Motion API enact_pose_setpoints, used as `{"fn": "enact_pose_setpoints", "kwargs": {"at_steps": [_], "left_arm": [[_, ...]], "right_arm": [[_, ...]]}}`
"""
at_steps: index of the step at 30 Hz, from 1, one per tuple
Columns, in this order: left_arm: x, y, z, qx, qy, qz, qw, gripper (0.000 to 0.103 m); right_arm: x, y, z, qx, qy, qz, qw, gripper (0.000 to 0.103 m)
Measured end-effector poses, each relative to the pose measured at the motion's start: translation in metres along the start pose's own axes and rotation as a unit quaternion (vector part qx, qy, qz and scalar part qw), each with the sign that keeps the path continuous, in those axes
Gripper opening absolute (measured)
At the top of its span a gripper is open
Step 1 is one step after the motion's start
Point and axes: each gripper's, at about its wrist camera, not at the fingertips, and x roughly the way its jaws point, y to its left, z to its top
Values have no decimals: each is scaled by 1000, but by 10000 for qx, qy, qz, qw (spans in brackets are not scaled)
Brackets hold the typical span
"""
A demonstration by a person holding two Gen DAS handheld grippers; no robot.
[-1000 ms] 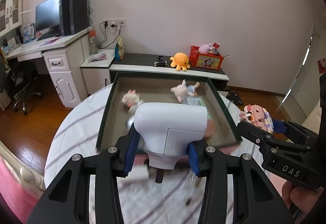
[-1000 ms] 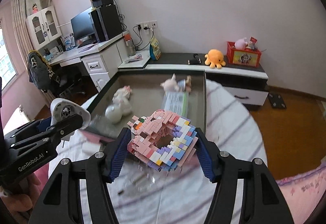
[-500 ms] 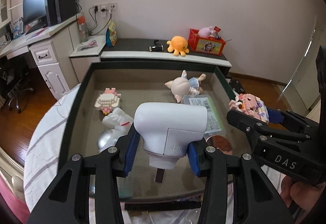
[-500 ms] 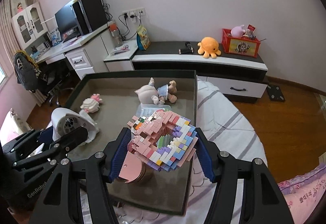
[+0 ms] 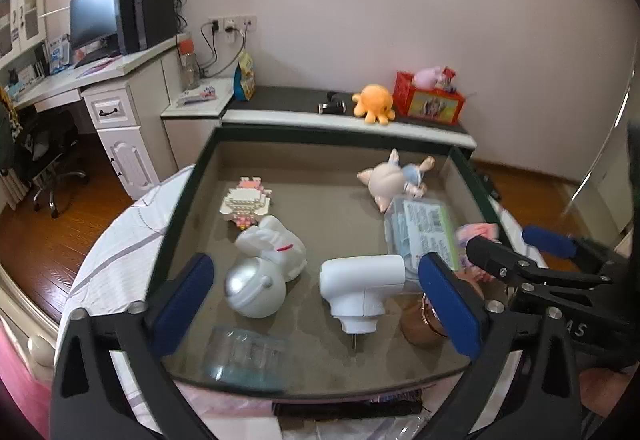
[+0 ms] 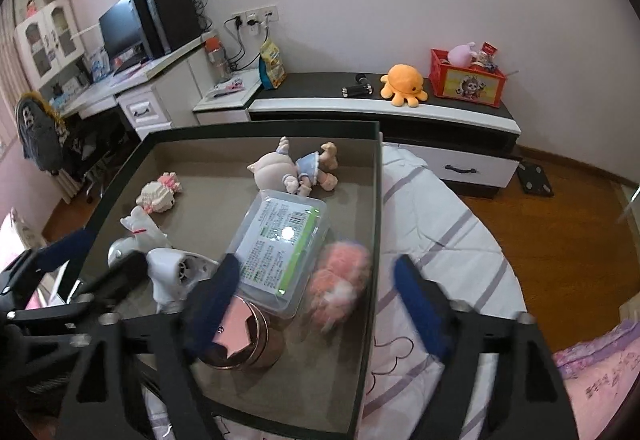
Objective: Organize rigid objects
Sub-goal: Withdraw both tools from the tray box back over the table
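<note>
A dark-rimmed box (image 5: pixel 188 196) sits on the striped round table. My left gripper (image 5: pixel 316 300) is open above its near part; the white hair-dryer-shaped device (image 5: pixel 360 286) lies free in the box between my fingers. My right gripper (image 6: pixel 316 304) is open; the pink block model (image 6: pixel 340 282), blurred, is in the box by its right wall (image 6: pixel 372 240). The device also shows in the right wrist view (image 6: pixel 176 272).
In the box are a white astronaut figure (image 5: pixel 264 268), a small white-pink block model (image 5: pixel 246 202), a pig doll (image 6: pixel 292 170), a clear labelled case (image 6: pixel 280 248) and a copper round tin (image 6: pixel 240 340). A clear plastic case (image 5: pixel 244 356) lies at the near rim.
Both grippers opened. The white device dropped from the left gripper into the box, and the pink block model left the right gripper and lies blurred in the box.
</note>
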Motion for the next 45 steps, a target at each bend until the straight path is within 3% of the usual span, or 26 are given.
{"fn": "enact_pose_setpoints", "kwargs": {"at_steps": [3,14,26,35,45], "left_arm": [[-18,7,-1,-52,-147,5,9999,103],[-88,31,-25,-198,-549,262,9980,103],[-145,41,-85,-316,-549,273,9976,103],[-170,42,-120,-432,-503,342,9972,103],[-185,35,-138,-346,-471,366,9976,103]], "right_arm": [[-13,0,-3,189,-169,70,9997,103],[-76,24,-35,216,-628,-118,9977,103],[-159,55,-101,-87,-1164,-306,9927,103],[-186,61,-133,-118,-1205,-100,9926,103],[-198,67,-152,-199,-1215,-63,9924,103]]}}
